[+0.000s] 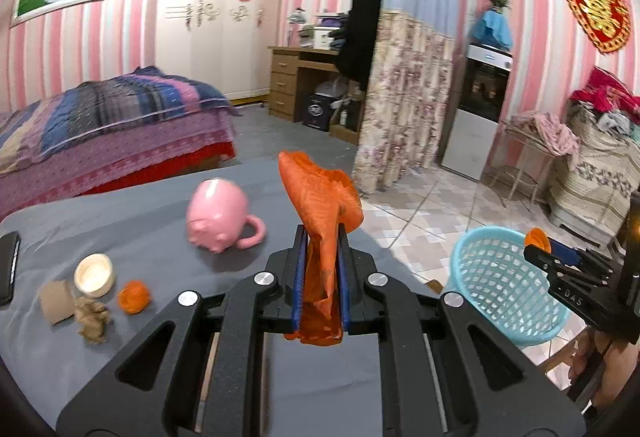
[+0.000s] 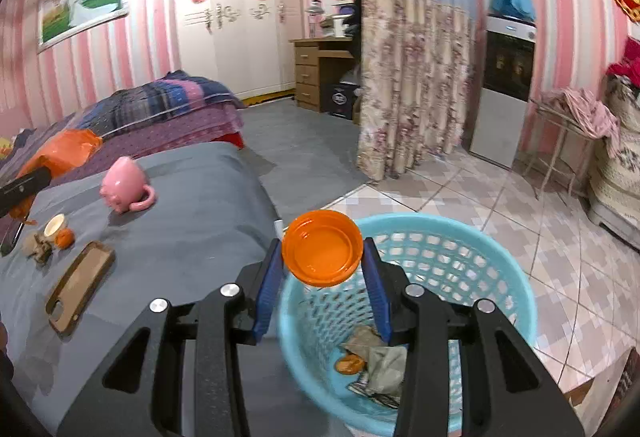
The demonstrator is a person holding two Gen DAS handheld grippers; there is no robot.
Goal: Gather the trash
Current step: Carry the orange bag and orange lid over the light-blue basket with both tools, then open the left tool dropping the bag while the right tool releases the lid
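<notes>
**Operator:** I start at the right gripper [image 2: 322, 269]. Its fingers [image 2: 267, 289] are clenched on the round orange plastic lid [image 2: 321, 247], which sits flat-face toward my camera, pinched across its width at the very tips.

**Spotter:** And what lies beyond the lid?

**Operator:** Directly past and below it is the light blue perforated plastic basket [image 2: 500, 277], standing on the tiled floor just beside the right edge of the grey cloth-covered worktop [image 2: 192, 221]. The lid already overhangs the near-left part of the rim, with crumpled scraps visible in the bottom underneath. So I judge the right hand is the nearer one; letting go there should drop the lid inside, though it is close enough to the rim that it might clip it.

**Spotter:** The left?

**Operator:** The left gripper [image 1: 322, 237] has its fingers [image 1: 299, 277] nearly closed on a crumpled orange plastic bag [image 1: 320, 197]. The bag's long axis runs along the fingers, its loose end sticking up beyond the tips. From there the basket lies off to the right and lower, well apart, so that hand has to travel right across the worktop edge.

**Spotter:** Anything left behind?

**Operator:** Far left on the worktop: a small orange crumpled ball [image 1: 134, 296], brown paper scraps [image 1: 76, 311] and a small white round cap [image 1: 95, 274]. The pink pig-shaped mug [image 1: 220, 215] I would leave.
</notes>
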